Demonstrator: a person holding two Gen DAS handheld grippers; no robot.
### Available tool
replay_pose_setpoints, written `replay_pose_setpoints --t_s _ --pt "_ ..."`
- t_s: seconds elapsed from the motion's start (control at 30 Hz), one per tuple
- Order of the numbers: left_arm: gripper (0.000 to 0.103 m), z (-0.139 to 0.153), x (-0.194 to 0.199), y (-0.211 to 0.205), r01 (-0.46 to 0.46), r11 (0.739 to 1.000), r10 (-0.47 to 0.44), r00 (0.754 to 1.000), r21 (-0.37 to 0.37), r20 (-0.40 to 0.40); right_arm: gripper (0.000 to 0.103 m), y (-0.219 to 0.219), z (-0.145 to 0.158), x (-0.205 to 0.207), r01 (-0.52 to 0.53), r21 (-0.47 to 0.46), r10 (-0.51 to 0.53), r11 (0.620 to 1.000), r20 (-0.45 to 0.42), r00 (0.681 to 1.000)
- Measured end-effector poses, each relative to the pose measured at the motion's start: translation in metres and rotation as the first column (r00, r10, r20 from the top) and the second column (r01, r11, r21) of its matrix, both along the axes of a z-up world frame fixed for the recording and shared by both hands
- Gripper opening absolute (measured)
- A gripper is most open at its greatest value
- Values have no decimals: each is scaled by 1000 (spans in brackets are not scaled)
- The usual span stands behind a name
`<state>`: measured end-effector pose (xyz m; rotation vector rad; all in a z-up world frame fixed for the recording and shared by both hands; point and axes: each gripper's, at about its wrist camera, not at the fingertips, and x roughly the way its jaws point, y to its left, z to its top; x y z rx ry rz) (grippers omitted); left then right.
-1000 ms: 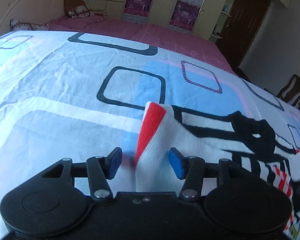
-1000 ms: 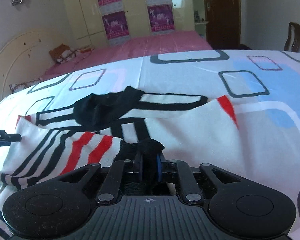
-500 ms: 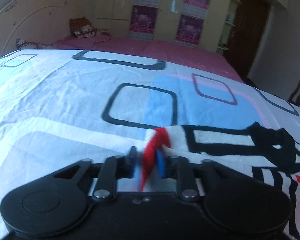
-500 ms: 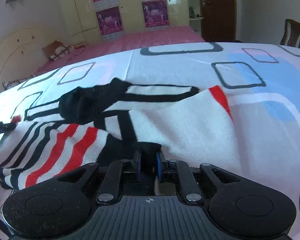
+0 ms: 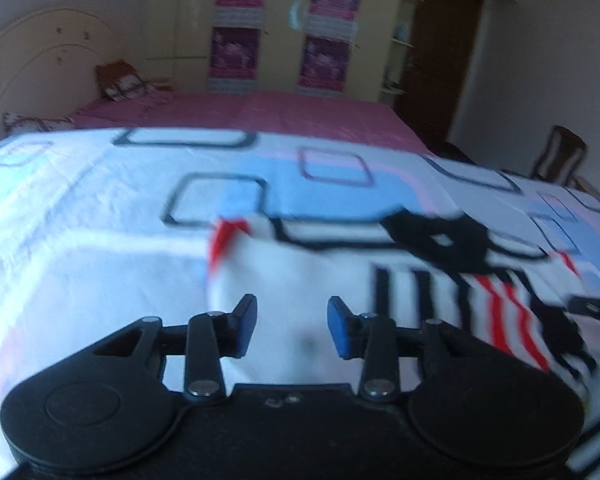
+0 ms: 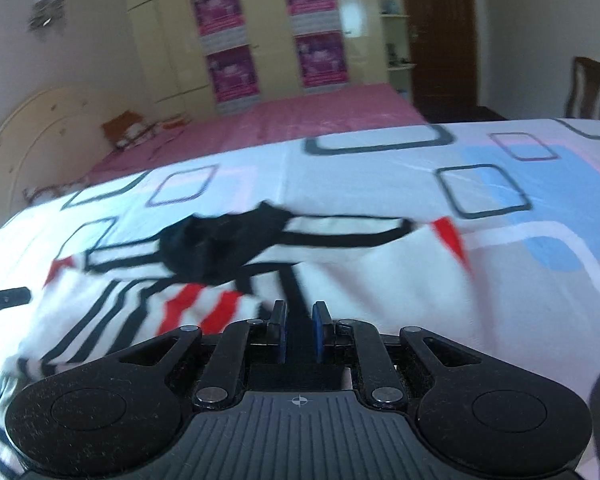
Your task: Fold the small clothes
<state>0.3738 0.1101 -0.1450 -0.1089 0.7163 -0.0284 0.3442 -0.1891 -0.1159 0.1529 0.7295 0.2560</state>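
Now the left gripper [image 5: 292,328] has let go of the red-tipped sleeve while the right gripper [image 6: 299,330] keeps its pinch.

On the left, the jaws that half a second ago clamped the red cuff [image 5: 226,236] are opening, nothing between the pads, and the cuff lies on the patterned bedsheet [image 5: 80,220] ahead of them; judging by that, one fold has been laid down and released. One garment [image 5: 380,276], a small white top with black and red stripes and a black collar [image 6: 220,248], lies spread across the sheet between the two tools. To the right, the other jaws stay nearly together, clamped on a dark edge of its fabric. Counted: one garment, two red-tipped sleeves, two grippers, one chair [image 6: 588,88] at the far right.
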Motion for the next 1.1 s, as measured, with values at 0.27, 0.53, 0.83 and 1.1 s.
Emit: replay_pose_setpoints --t_s 0.27,0.53,0.83,1.1 --pt "40 -36 -29 -16 32 998 -30 999 51 -39 13 17 -29 -10 -97 -82 93 992 -46 995" --pt "39 -34 -24 -20 -23 999 26 997 50 -67 13 -10 -33 -11 -94 -67 90 993 -55 994" --pt "40 -13 -35 -32 -84 994 89 993 73 -77 41 -20 -10 -33 -119 -18 118 993 -48 992" --pt "48 16 -72 -45 -14 998 17 999 61 -48 64 -24 13 -83 -92 2 92 996 13 996"
